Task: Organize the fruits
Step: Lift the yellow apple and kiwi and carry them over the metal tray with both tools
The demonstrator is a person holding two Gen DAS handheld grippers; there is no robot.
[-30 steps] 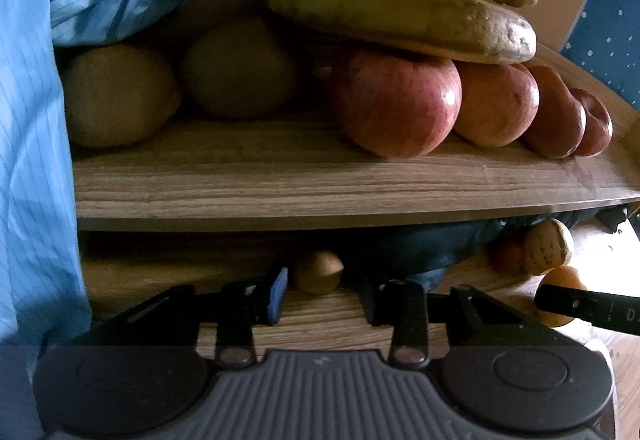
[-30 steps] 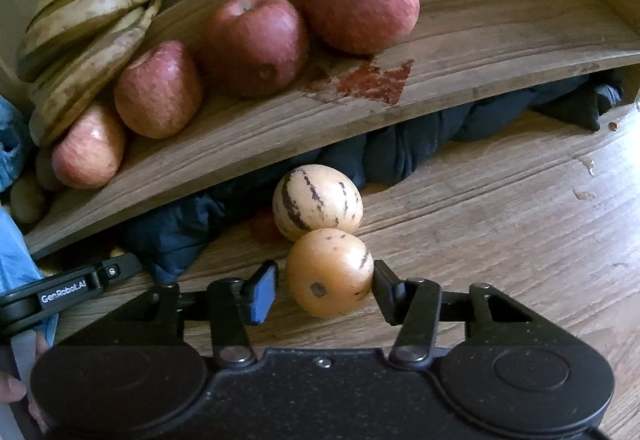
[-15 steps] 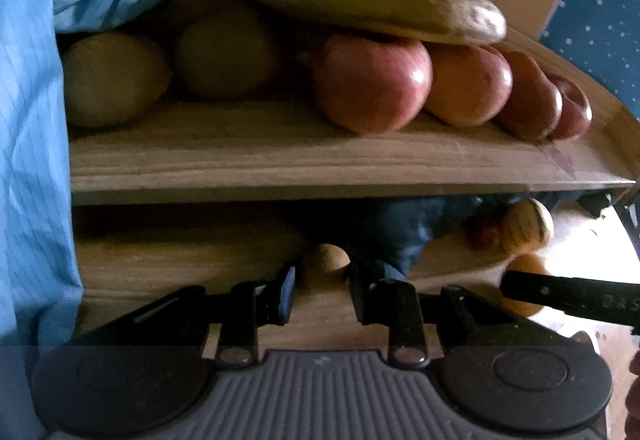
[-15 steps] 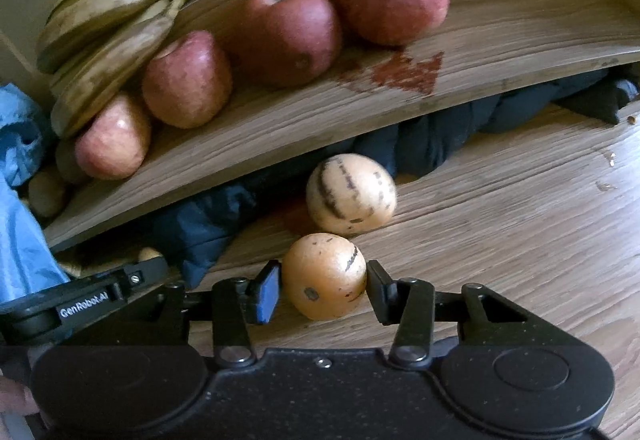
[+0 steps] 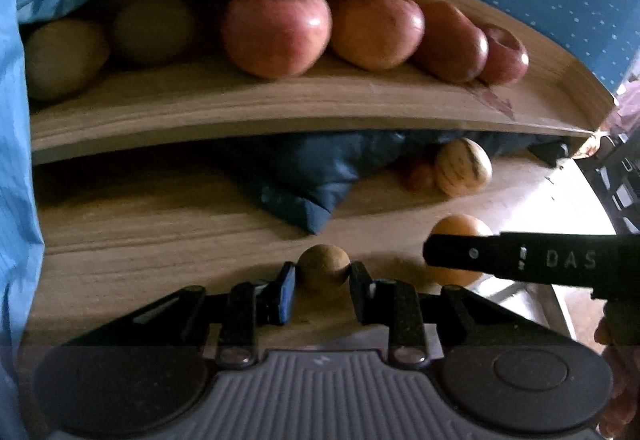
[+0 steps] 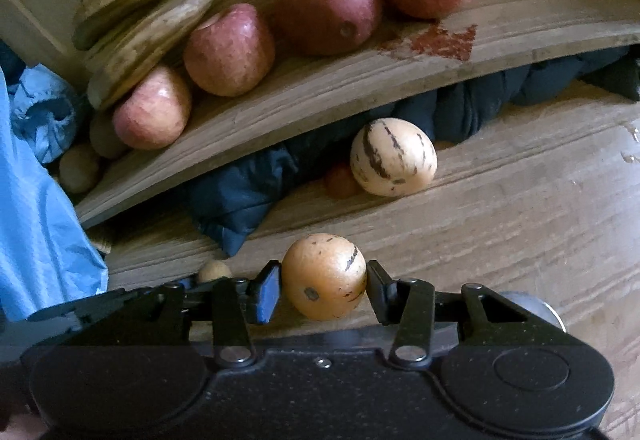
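My left gripper (image 5: 322, 276) is shut on a small round brown fruit (image 5: 323, 267), low over the wooden table. My right gripper (image 6: 323, 286) is shut on an orange melon with dark flecks (image 6: 324, 276), which also shows in the left wrist view (image 5: 460, 230). A pale striped melon (image 6: 393, 156) lies on the table near the shelf, with a small red fruit (image 6: 340, 182) behind it. On the wooden shelf (image 6: 320, 96) lie several red apples (image 6: 326, 12), bananas (image 6: 148, 0) and brownish round fruits (image 5: 152, 26).
A dark blue cloth (image 5: 308, 176) is bunched under the shelf. Light blue fabric (image 6: 36, 208) hangs at the left. The right gripper's black body (image 5: 532, 256) crosses the left wrist view at the right. The shelf's front edge overhangs the table.
Both grippers have drawn back from the shelf. The left one has closed on the small brown fruit. The right one has kept the orange melon and carried it away from the striped melon.
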